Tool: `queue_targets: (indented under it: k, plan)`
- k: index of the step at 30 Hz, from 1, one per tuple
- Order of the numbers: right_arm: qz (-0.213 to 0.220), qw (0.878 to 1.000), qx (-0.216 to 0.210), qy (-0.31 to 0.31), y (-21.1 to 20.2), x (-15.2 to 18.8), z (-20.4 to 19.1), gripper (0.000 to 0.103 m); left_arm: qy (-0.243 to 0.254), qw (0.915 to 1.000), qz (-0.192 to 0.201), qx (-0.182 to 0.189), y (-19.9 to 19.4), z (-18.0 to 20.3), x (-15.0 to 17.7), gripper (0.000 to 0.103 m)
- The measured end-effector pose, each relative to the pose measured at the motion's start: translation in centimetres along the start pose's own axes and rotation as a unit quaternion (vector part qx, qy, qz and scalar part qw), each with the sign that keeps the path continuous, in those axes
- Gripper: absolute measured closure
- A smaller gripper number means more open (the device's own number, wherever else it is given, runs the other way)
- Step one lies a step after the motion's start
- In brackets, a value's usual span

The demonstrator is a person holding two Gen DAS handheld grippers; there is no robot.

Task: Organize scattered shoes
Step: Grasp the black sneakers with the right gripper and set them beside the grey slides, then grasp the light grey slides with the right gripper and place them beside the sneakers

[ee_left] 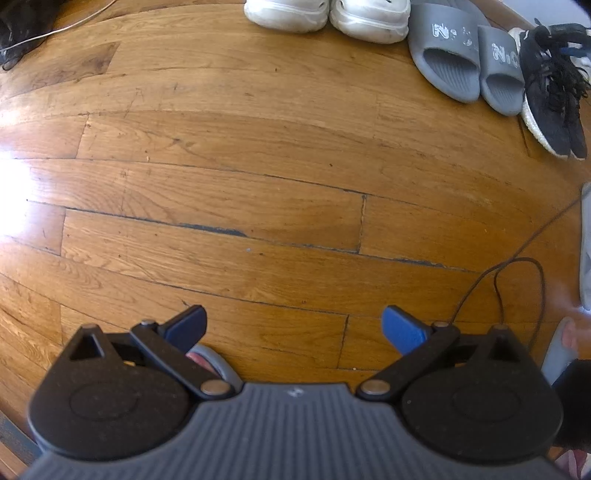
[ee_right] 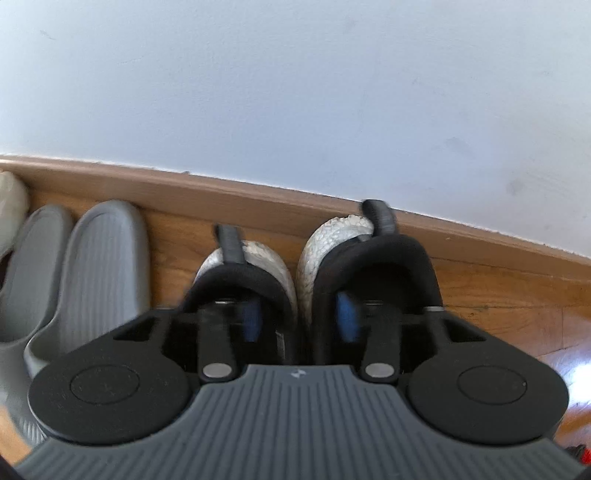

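Observation:
My left gripper (ee_left: 293, 326) is open and empty above bare wooden floor. Along the far edge in the left wrist view stand white sneakers (ee_left: 327, 16), grey slides (ee_left: 467, 62) and black sneakers (ee_left: 552, 99) in a row. My right gripper (ee_right: 299, 317) reaches down into the pair of black sneakers (ee_right: 373, 266) by the baseboard, one blue fingertip (ee_right: 251, 317) inside each shoe opening, pinching the two inner collars together. Grey slides (ee_right: 96, 258) sit to their left.
A white wall (ee_right: 295, 92) and brown baseboard (ee_right: 280, 201) run behind the shoes. A thin dark cord (ee_left: 517, 266) loops on the floor at right, near a grey object (ee_left: 585, 251). A white cable (ee_left: 55, 27) and dark fabric (ee_left: 18, 26) lie at far left.

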State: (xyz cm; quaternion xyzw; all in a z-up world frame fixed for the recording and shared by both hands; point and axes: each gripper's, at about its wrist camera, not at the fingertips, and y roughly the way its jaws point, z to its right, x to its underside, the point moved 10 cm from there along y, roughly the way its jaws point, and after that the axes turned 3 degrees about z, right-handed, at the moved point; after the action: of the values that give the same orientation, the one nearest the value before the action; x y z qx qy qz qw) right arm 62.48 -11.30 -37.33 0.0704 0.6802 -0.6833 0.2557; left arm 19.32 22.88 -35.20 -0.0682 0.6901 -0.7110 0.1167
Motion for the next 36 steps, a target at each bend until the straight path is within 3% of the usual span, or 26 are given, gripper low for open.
queue_targets:
  k: [4, 7, 10, 14, 17, 20, 24, 28, 29, 30, 32, 36]
  plan:
    - [0.009, 0.999, -0.032, -0.023, -5.4, 1.8, 1.8, 0.034, 0.004, 1.0, 0.002, 0.006, -0.2, 0.3, 0.0, 0.0]
    - [0.015, 0.997, -0.055, -0.052, -10.4, 4.0, 4.0, 0.022, 0.008, 0.9999, 0.001, 0.011, -0.2, 0.6, 0.2, 0.0]
    - [-0.023, 0.997, -0.034, -0.059, -12.0, 9.0, 8.5, 0.021, 0.011, 0.9999, -0.002, 0.01, 0.0, 0.9, 0.4, 0.0]
    - [-0.132, 0.991, 0.0, 0.008, -10.2, 19.7, 15.3, 0.025, 0.018, 0.9998, -0.003, 0.009, 0.0, 1.6, 0.5, 0.0]
    - [-0.187, 0.981, 0.034, 0.031, -8.6, 25.7, 18.2, 0.04, 0.031, 0.9995, -0.005, 0.006, 0.1, 2.2, 0.6, 0.0]
    - [-0.234, 0.969, 0.053, 0.055, -7.3, 31.3, 20.4, 0.041, 0.035, 0.9993, -0.012, 0.003, 0.4, 2.6, 0.7, 0.0]
    - [-0.276, 0.959, 0.027, 0.058, -5.6, 33.8, 19.9, 0.038, 0.036, 0.9992, -0.018, 0.001, 0.7, 3.0, 0.4, 0.0]
    - [-0.306, 0.951, 0.028, 0.03, -4.5, 35.7, 19.4, 0.037, 0.043, 0.9989, -0.02, 0.002, 0.8, 3.5, 0.2, 0.0]
    - [-0.306, 0.951, 0.029, 0.025, -4.3, 35.8, 19.2, 0.041, 0.046, 0.9987, -0.021, 0.002, 0.8, 3.6, 0.3, 0.0]
    - [-0.306, 0.951, 0.03, 0.025, -4.1, 35.7, 19.0, 0.076, 0.047, 0.9986, -0.023, 0.002, 0.9, 3.7, 0.3, 0.0]
    - [-0.305, 0.951, 0.033, 0.037, -3.8, 35.4, 18.8, 0.086, 0.047, 0.9986, -0.026, 0.001, 1.1, 3.6, 0.4, 0.0]
    - [-0.264, 0.962, 0.042, 0.062, -4.0, 32.6, 18.9, 0.088, 0.038, 0.9989, -0.028, -0.002, 1.2, 3.3, 0.4, 0.0]
